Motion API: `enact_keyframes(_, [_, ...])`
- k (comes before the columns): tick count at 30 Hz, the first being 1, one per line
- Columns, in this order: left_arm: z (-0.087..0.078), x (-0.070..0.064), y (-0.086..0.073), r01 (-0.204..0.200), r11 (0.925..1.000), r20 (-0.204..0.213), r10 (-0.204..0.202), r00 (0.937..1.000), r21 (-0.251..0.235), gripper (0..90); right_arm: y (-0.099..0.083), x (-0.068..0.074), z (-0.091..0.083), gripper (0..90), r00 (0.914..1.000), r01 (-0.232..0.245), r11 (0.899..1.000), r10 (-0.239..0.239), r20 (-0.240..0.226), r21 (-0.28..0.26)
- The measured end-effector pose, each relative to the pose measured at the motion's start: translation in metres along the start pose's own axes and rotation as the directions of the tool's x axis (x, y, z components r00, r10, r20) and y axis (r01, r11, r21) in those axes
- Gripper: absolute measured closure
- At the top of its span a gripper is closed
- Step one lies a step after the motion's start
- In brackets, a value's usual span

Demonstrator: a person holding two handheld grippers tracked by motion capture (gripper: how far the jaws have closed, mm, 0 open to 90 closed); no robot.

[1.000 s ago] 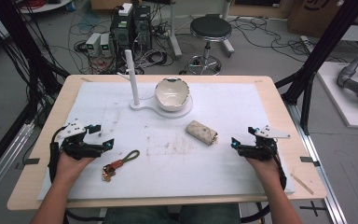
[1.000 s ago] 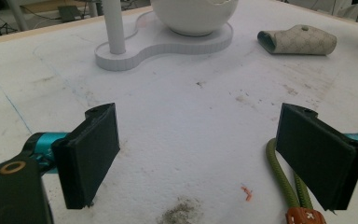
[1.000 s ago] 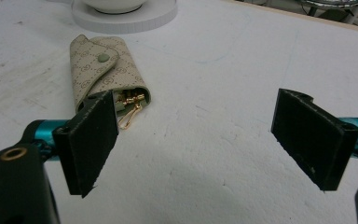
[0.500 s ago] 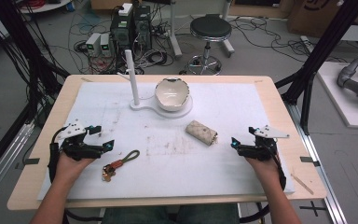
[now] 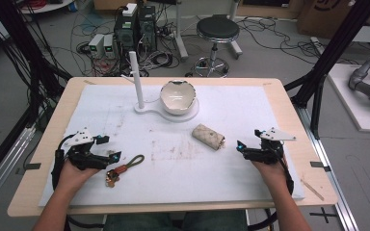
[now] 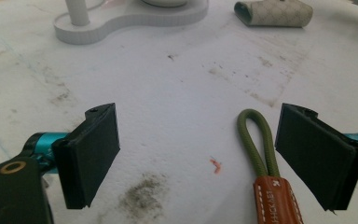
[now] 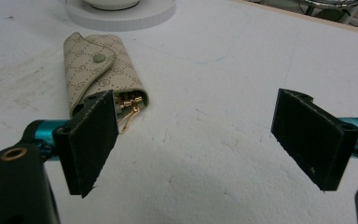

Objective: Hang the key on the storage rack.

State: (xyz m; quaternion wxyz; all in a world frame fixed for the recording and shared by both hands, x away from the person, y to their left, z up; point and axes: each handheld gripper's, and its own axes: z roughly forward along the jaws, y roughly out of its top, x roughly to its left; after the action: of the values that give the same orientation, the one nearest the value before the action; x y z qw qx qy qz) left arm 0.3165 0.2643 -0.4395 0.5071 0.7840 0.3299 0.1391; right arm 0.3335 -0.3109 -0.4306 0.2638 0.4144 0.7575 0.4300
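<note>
While both jaws spread wide, left gripper [image 6: 196,158] beside key strap [image 6: 261,154], right gripper [image 7: 196,140] near key pouch [image 7: 103,70]: risks nudging strap sideways, missing pinch.

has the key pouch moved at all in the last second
No. The key pouch lies at the same spot just below-right of the white stand base.

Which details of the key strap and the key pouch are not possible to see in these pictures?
- Key strap: in the left gripper view the bottom edge cuts off its brown leather end; the stamped letters are too blurred to read.
- What hangs at that end: too small in the high view.
- Key pouch: in the right gripper view the gripper's own jaw covers part of its open end, and its inside is dark.
</note>
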Motion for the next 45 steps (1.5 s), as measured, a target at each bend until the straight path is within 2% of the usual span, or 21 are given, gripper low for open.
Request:
enact_keyframes(9, [-0.004, -0.01, -0.003, -0.017, 0.9993, 0.053, 0.015, 0.9985, 0.034, 13.7, 0.0, -0.001, -0.001, 14.9, 1.0, -0.006, 1.0, 0.006, 0.001, -0.006])
enact_keyframes(13, [0.001, -0.018, -0.004, -0.047, 0.9955, 0.075, 0.041, 0.9963, 0.082, 13.7, 0.0, -0.001, 0.0, 14.9, 1.0, -0.005, 1.0, 0.005, -0.004, 0.004])
enact_keyframes(18, [0.005, -0.027, -0.003, -0.06, 0.9919, 0.089, 0.05, 0.9948, 0.112, 13.7, 0.0, 0.001, 0.001, 14.9, 1.0, 0.009, 1.0, -0.009, -0.003, 0.004])
enact_keyframes(19, [0.007, -0.028, -0.004, -0.064, 0.9889, 0.093, 0.051, 0.9943, 0.134, 13.7, 0.0, 0.001, 0.001, 14.9, 1.0, 0.005, 1.0, -0.005, -0.008, 0.008])
enact_keyframes(20, [0.007, -0.028, -0.004, -0.064, 0.9889, 0.093, 0.051, 0.9943, 0.134, 13.8, 0.0, 0.001, 0.001, 14.9, 1.0, 0.005, 1.0, -0.005, -0.008, 0.008])
enact_keyframes(25, [0.011, -0.03, -0.007, -0.086, 0.9751, 0.095, 0.068, 0.9931, 0.204, 14.7, 0.0, 0.0, 0.001, 14.9, 0.9999, 0.003, 1.0, -0.003, -0.012, 0.009])
enact_keyframes(27, [0.011, -0.03, -0.007, -0.093, 0.9725, 0.096, 0.074, 0.9927, 0.214, 15.0, 0.0, 0.0, 0.001, 14.9, 0.9999, 0.003, 1.0, -0.003, -0.012, 0.01])
enact_keyframes(30, [0.013, -0.033, -0.007, -0.111, 0.9668, 0.114, 0.087, 0.9897, 0.23, 20.4, 0.0, 0.0, 0.002, 14.9, 0.9999, 0.005, 1.0, -0.005, -0.014, 0.012])
enact_keyframes(31, [0.013, -0.033, -0.007, -0.123, 0.9627, 0.121, 0.096, 0.988, 0.241, 25.2, 0.0, 0.001, 0.001, 14.9, 0.9999, 0.003, 1.0, -0.003, -0.015, 0.013])
enact_keyframes(32, [0.014, -0.034, -0.007, -0.127, 0.96, 0.122, 0.099, 0.9875, 0.25, 25.2, 0.0, 0.001, 0.001, 14.9, 0.9999, 0.003, 1.0, -0.003, -0.015, 0.013])
enact_keyframes(33, [0.015, -0.035, -0.008, -0.139, 0.9538, 0.127, 0.109, 0.9859, 0.266, 28.0, 0.0, 0.001, 0.001, 14.9, 0.9999, 0.005, 1.0, -0.005, -0.014, 0.012])
enact_keyframes(35, [0.016, -0.036, -0.009, -0.149, 0.9493, 0.127, 0.117, 0.9849, 0.277, 29.2, 0.0, 0.0, 0.001, 14.9, 0.9999, 0.004, 1.0, -0.004, -0.014, 0.012])
enact_keyframes(36, [0.015, -0.036, -0.008, -0.15, 0.9486, 0.123, 0.12, 0.9851, 0.278, 30.1, 0.0, 0.0, 0.001, 14.9, 0.9999, 0.006, 1.0, -0.006, -0.014, 0.012])
enact_keyframes(39, [0.014, -0.034, -0.009, -0.14, 0.9528, 0.112, 0.114, 0.9872, 0.269, 34.9, 0.0, 0.0, 0.001, 14.9, 0.9999, 0.004, 1.0, -0.004, -0.014, 0.011])
enact_keyframes(42, [0.013, -0.033, -0.01, -0.13, 0.9559, 0.088, 0.11, 0.99, 0.264, 42.9, 0.0, 0.0, 0.002, 14.9, 0.9998, 0.003, 1.0, -0.002, -0.02, 0.013])
enact_keyframes(45, [0.013, -0.036, -0.009, -0.156, 0.9495, 0.069, 0.143, 0.9874, 0.272, 47.9, 0.0, 0.001, 0.003, 14.9, 0.9998, 0.007, 1.0, -0.006, -0.019, 0.015])
